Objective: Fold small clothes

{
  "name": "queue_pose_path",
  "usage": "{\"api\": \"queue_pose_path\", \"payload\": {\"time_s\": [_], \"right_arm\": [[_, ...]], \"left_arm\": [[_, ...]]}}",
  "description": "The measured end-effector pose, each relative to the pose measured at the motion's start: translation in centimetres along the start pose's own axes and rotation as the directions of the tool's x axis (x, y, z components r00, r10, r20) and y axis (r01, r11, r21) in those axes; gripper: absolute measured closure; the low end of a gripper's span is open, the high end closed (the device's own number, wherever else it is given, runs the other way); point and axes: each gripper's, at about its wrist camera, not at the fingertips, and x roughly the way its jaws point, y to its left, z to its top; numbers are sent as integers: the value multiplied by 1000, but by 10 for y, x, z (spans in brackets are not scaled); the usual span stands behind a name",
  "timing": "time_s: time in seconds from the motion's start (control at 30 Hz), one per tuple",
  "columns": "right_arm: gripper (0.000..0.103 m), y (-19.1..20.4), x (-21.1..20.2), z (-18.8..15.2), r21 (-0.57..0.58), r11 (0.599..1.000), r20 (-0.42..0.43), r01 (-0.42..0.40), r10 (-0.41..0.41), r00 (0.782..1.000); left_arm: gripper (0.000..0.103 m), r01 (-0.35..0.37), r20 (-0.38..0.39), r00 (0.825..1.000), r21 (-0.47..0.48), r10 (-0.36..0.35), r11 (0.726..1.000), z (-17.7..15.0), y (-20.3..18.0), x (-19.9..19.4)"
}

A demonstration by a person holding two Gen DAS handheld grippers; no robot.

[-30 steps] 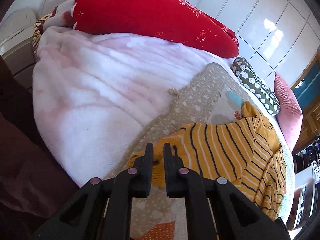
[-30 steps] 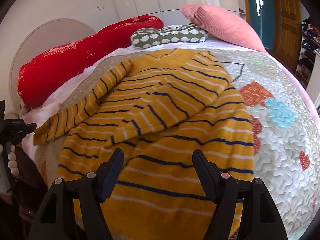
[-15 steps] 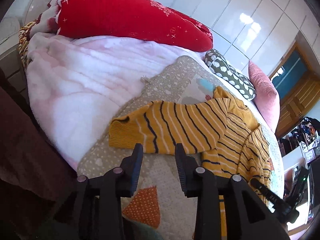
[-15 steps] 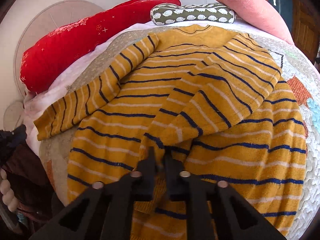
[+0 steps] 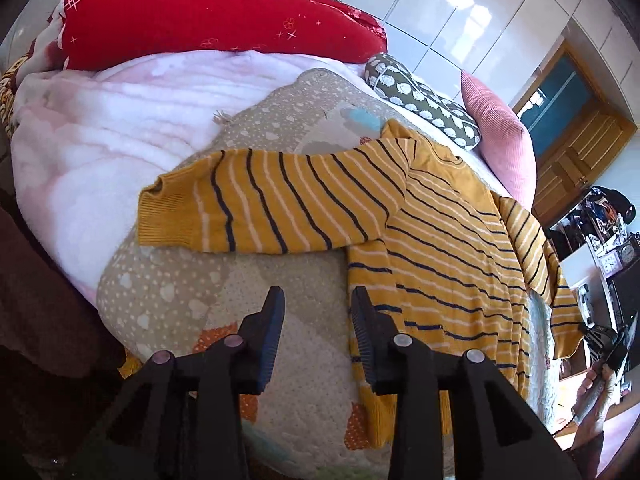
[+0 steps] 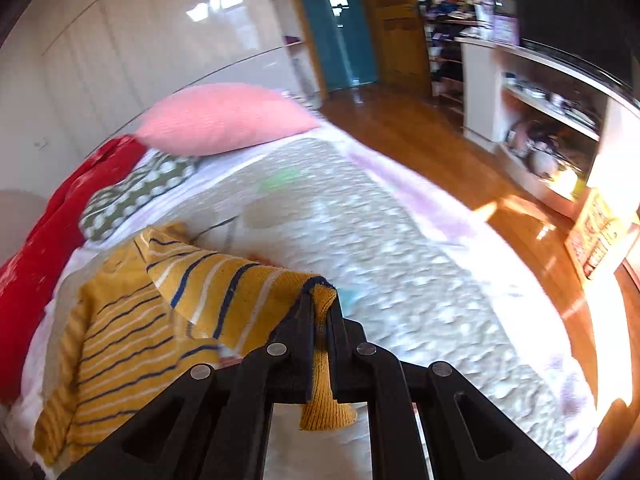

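A mustard sweater with navy and white stripes [image 5: 448, 240] lies on the bed's quilt [image 5: 224, 296]. Its left sleeve [image 5: 260, 208] is stretched out flat to the left. My left gripper [image 5: 318, 316] hovers open over the quilt beside the sweater's side edge, with nothing between its fingers. My right gripper [image 6: 320, 304] is shut on the cuff [image 6: 326, 400] of the other sleeve, which hangs down between its fingers. That sleeve [image 6: 224, 292] is lifted off the sweater's body [image 6: 112, 352] and drawn out to the right. The left wrist view shows this raised sleeve [image 5: 560, 296] at the far right.
A red pillow [image 5: 208, 12], a pink fleece blanket [image 5: 100, 148], a green spotted bolster [image 5: 424, 104] and a pink cushion [image 5: 500, 140] line the bed's far side. Wooden floor [image 6: 460, 152] and a white shelf unit [image 6: 540, 120] lie past the bed's right edge. A person's hand [image 5: 596, 392] shows at far right.
My left gripper let go of the left cuff, opened and drew back along the sweater. My right gripper shut on the other sleeve's cuff, then lifted it and swung it to the right.
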Motion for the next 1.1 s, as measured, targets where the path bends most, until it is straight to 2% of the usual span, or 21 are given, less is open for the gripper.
{"api": "queue_pose_path", "payload": {"time_s": [0.07,0.13,0.17,0.2,0.3,0.4,0.53,0.63,0.73,0.83,0.93,1.0,1.03,1.1], "right_arm": [[94,-27,10,0,53,998,-51,40,-37,998],[84,-42,12,-10,99,995,-79,7,1,997],[74,-44,10,-16,101,995,-82,-2,10,997],[69,-47,9,-20,94,996,-84,-9,17,996],[69,-40,-1,-42,51,996,-109,-68,73,991],[69,-19,-9,-73,-25,983,-164,-181,174,971],[69,20,-25,-112,-125,928,-232,-352,318,919],[69,47,-29,-134,-155,884,-293,-441,385,875],[69,68,-23,-150,-187,871,-333,-454,379,864],[69,76,-16,-161,-176,867,-365,-466,382,849],[69,82,-12,-166,-178,871,-371,-457,371,851],[69,85,-10,-167,-179,874,-367,-452,366,855],[69,86,-10,-167,-178,876,-362,-449,366,857],[69,89,-10,-168,-181,875,-359,-450,367,858]], "left_arm": [[67,7,-18,1000,14,-6,1000,-3,-8,4],[61,11,-35,999,28,-10,1000,-7,-15,8],[60,15,-43,999,31,-14,999,-9,-17,10],[60,23,-53,998,33,-21,999,-10,-20,12],[60,44,-85,996,44,-40,998,-16,-26,19],[60,59,-118,992,61,-51,996,-23,-33,28],[60,90,-165,983,78,-76,993,-34,-38,39],[60,123,-214,971,81,-103,989,-45,-42,50],[56,158,-248,960,87,-132,984,-55,-46,57],[53,170,-251,959,118,-136,978,-61,-52,57],[53,167,-256,958,145,-126,975,-63,-59,60],[66,145,-257,962,173,-97,974,-63,-64,61],[85,121,-253,965,197,-69,973,-63,-67,62],[89,101,-249,967,212,-46,972,-63,-69,62]]}}
